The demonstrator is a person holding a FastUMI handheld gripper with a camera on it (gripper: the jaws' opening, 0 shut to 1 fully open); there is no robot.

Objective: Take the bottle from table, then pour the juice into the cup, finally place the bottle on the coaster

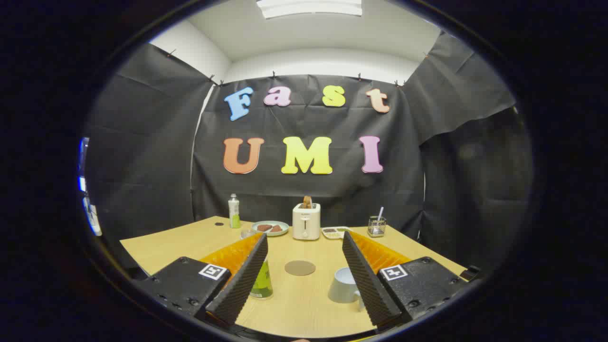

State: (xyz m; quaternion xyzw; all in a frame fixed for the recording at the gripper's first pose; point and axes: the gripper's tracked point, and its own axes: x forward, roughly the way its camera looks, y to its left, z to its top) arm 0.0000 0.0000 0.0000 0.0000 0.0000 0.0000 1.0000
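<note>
Your gripper (304, 280) hangs above the near edge of the light wooden table (180, 242) with its jaws spread wide and nothing between them. The clear plastic bottle of green juice (261, 284) stands upright just inside your left finger, its upper part hidden behind that finger, so you cannot tell whether the two touch. The pale grey cup with a handle (343, 285) sits on the table against the inner face of your right finger, partly covered by it. The round brown coaster (300, 268) lies flat in the middle of the table, between the fingers and a little beyond the bottle and cup.

Along the far edge you have a second, taller green bottle with a white top (233, 211) near the far left corner, then a pale round plate with brown pieces (270, 228), a white toaster with a slice standing in it (306, 221), a small divided tray (335, 232) and a wire holder with a utensil (376, 225).
</note>
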